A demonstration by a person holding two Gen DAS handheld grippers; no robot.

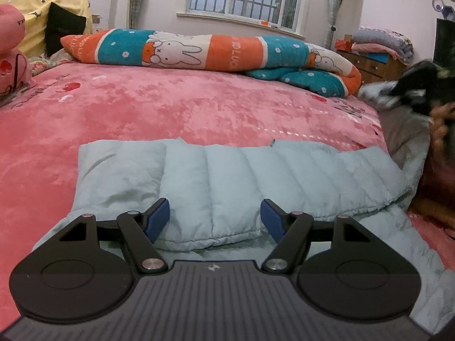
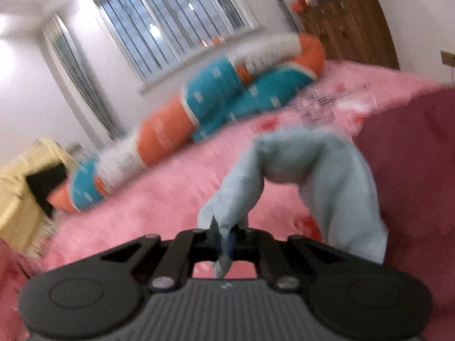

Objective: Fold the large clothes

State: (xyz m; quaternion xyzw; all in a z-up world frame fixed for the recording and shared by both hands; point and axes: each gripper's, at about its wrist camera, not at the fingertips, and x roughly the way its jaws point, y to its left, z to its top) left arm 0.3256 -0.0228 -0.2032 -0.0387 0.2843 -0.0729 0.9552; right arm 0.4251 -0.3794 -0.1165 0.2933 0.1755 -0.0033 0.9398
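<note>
Pink bed (image 1: 199, 108), pale blue jacket (image 1: 227, 176) lower centre, part folded. Right gripper (image 2: 223, 240) clenched on its fabric; left gripper (image 1: 214, 220) released, more folds pending.

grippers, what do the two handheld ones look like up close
Both match: the left gripper and right gripper have black linkage arms with silver pivot pins, round black side housings, a ribbed grey base bearing a small white logo, and blue finger pads. No cables show.

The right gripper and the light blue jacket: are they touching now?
Touching. The right wrist view shows the right gripper closed on a fold of the light blue jacket, with the fabric pinched between its blue pads.
</note>
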